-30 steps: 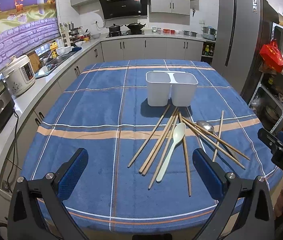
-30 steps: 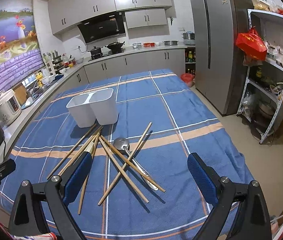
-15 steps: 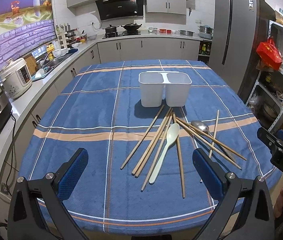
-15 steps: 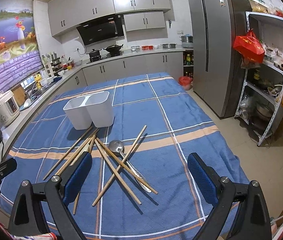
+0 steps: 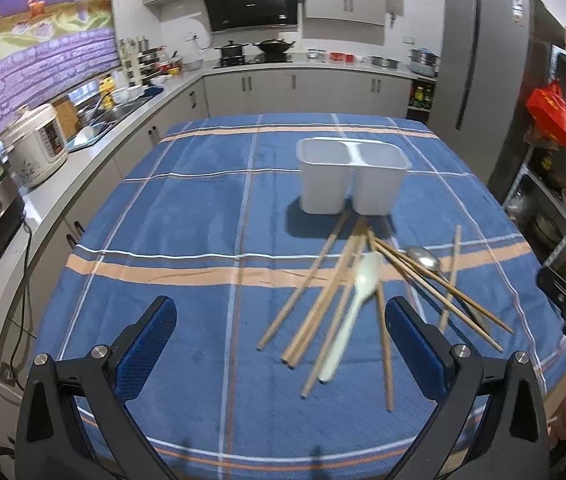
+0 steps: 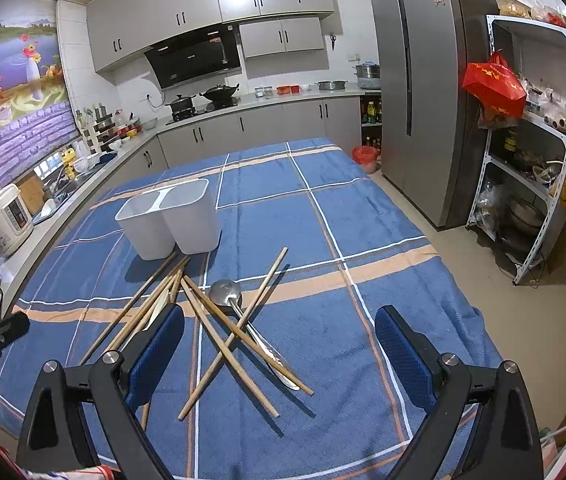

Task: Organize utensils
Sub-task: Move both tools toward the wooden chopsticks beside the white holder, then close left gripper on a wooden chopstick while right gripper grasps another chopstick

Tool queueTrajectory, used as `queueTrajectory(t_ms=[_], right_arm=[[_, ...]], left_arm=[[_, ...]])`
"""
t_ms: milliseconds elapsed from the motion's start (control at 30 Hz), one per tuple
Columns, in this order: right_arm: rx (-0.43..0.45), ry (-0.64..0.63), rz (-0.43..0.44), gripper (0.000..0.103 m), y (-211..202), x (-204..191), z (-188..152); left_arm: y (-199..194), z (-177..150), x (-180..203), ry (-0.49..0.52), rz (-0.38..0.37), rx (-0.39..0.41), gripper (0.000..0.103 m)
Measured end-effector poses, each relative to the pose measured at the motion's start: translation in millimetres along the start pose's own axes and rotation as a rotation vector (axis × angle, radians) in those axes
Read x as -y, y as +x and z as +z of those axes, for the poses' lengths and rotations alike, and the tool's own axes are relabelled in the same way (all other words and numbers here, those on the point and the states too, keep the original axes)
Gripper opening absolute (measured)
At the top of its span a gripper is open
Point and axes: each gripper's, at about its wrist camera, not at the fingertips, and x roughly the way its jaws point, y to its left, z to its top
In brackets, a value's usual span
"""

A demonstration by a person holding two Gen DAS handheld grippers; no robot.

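We look from two wrist cameras, each set just behind its own gripper fingers and aimed forward and down across the table [image 5: 187, 208]. Our landmark is the white two-compartment holder [image 5: 352, 176]. In the left wrist view we stand at the near table edge, left of the holder, facing the stove wall behind it; the holder sits well ahead, right of centre. In the right wrist view we stand at the same edge but right of the holder [image 6: 171, 220], angled toward the fridge [image 6: 419, 92]. Both views share the holder, the chopsticks [image 5: 323, 300] scattered before it, and the cabinets beyond
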Motion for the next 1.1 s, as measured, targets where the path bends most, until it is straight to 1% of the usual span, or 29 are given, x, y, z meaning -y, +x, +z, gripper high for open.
queueTrajectory(t_ms=[67, 167, 267, 300, 333, 433, 467, 533, 633, 700, 800, 867, 933, 1000, 1100], right_arm=[[-0.01, 0.002, -0.003, 0.099, 5.3, 0.3, 0.4], [-0.027, 0.006, -0.005, 0.099, 14.4, 1.0, 0.6], [-0.06, 0.015, -0.001, 0.099, 27.8, 1.9, 0.1], [-0.072, 0.018, 0.003, 0.099, 32.4, 1.8, 0.0], [-0.087, 0.021, 0.008, 0.099, 37.6, 2.2, 0.3], [-0.132, 0.032, 0.021, 0.099, 54.7, 3.1, 1.9], [-0.149, 0.041, 0.025, 0.099, 60.8, 3.7, 2.1], [-0.178, 0.058, 0.047, 0.097, 70.8, 4.4, 2.8], [-0.215, 0.068, 0.069, 0.096, 85.3, 2.3, 2.2], [-0.24, 0.07, 0.071, 0.093, 94.8, 2.6, 2.5], [-0.264, 0.077, 0.063, 0.091, 106.0, 3.5, 3.8], [-0.277, 0.081, 0.054, 0.09, 112.5, 4.6, 5.1], [-0.286, 0.087, 0.046, 0.09, 118.6, 5.3, 6.1], [-0.291, 0.091, 0.042, 0.09, 122.9, 5.4, 7.1], [-0.297, 0.089, 0.043, 0.09, 128.5, 4.9, 9.2]], left_arm=[[7.5, 3.5, -12.1, -0.019, 0.024, -0.004, 0.103], [19.6, 7.4, -25.7, -0.027, 0.036, -0.015, 0.103], [36.9, 12.2, -29.0, 0.008, 0.015, -0.03, 0.103], [43.0, 13.3, -28.6, 0.021, 0.003, -0.038, 0.103], [49.2, 14.7, -27.8, 0.034, -0.012, -0.05, 0.1], [71.7, 21.6, -21.3, 0.067, -0.094, -0.099, 0.092], [79.1, 24.0, -18.1, 0.078, -0.115, -0.116, 0.091], [92.9, 30.0, -10.2, 0.096, -0.153, -0.143, 0.086], [104.5, 34.2, 2.9, 0.116, -0.243, -0.167, 0.086], [112.0, 33.8, 12.7, 0.151, -0.265, -0.178, 0.086], [127.9, 34.5, 18.7, 0.178, -0.265, -0.195, 0.085], [140.3, 37.9, 16.8, 0.175, -0.269, -0.214, 0.082], [148.4, 41.5, 13.8, 0.166, -0.277, -0.229, 0.075], [153.2, 44.6, 12.4, 0.152, -0.314, -0.244, 0.07], [155.5, 44.1, 16.3, 0.138, -0.413, -0.264, 0.069]])
